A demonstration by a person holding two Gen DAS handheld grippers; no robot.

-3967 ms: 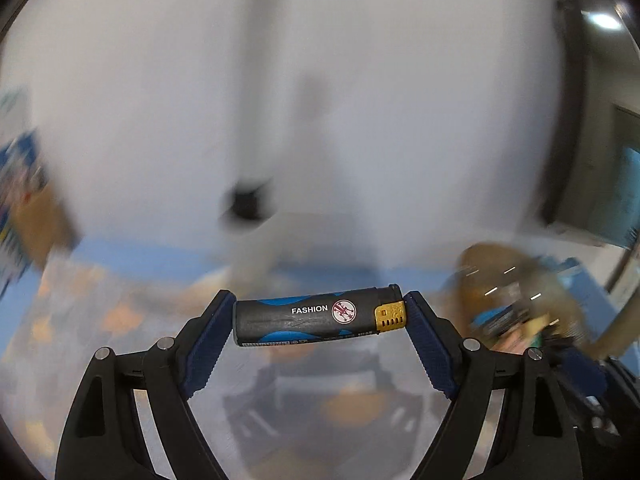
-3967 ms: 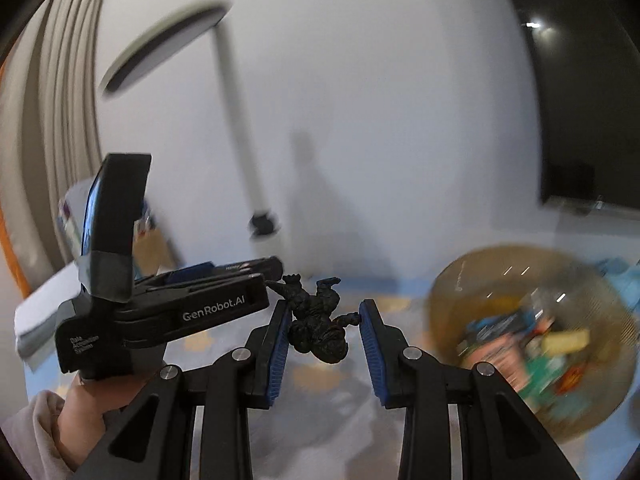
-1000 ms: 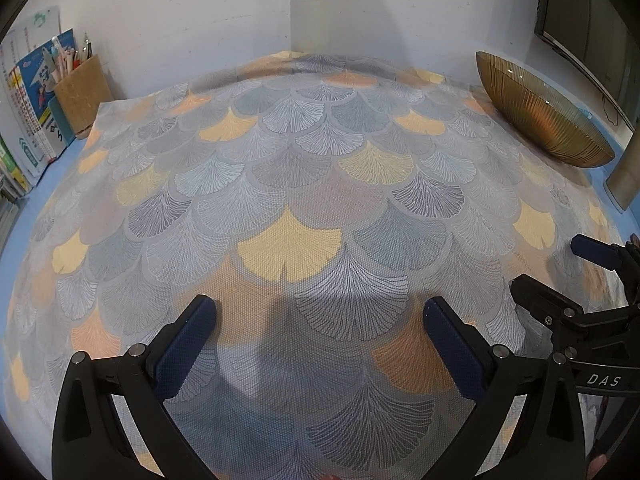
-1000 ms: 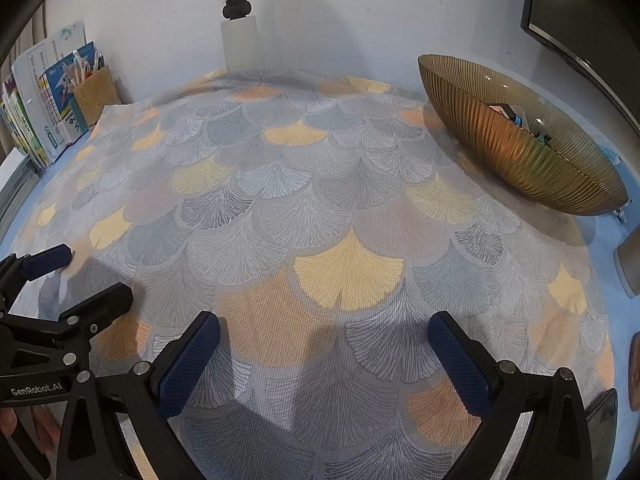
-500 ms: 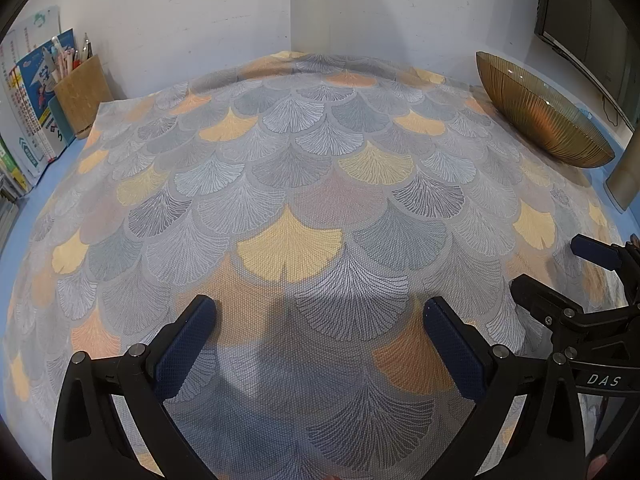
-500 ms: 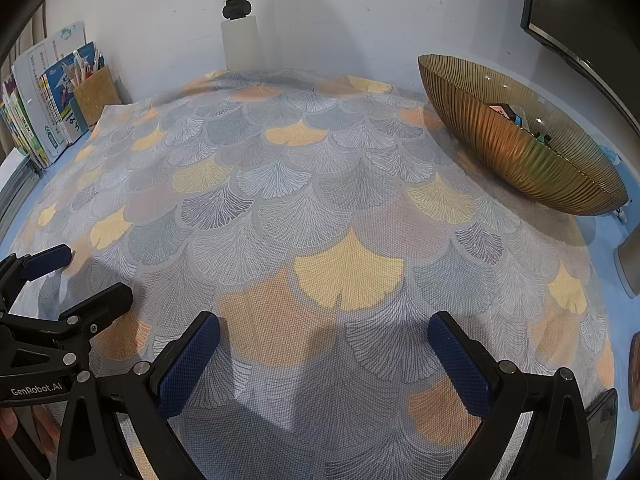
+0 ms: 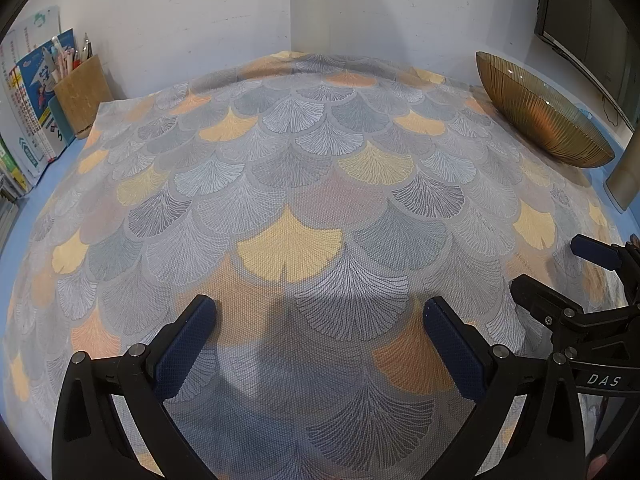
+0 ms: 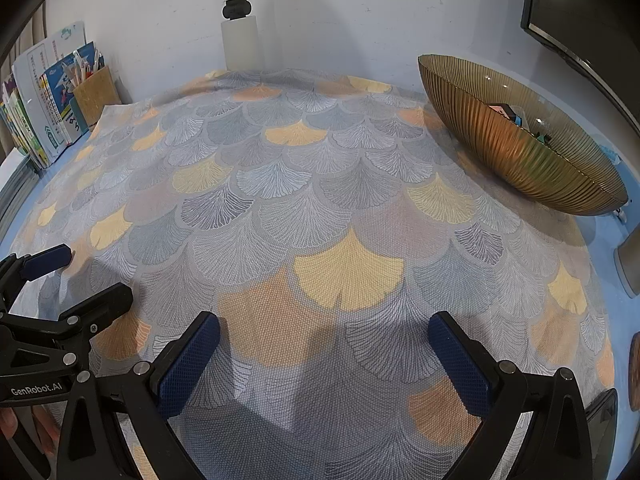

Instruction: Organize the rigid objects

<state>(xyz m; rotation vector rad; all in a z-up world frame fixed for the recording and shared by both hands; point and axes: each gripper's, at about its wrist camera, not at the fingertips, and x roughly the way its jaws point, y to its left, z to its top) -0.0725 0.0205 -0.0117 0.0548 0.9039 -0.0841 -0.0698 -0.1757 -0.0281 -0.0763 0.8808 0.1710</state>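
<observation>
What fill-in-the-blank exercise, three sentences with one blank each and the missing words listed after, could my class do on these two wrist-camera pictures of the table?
1. Both the left claw and the right claw stand ____, with nothing between their pads.
2. The ribbed amber bowl sits at the far ____ side of the patterned cloth.
3. The brown holder at the far left contains ____.

Missing words: open; right; pens
</observation>
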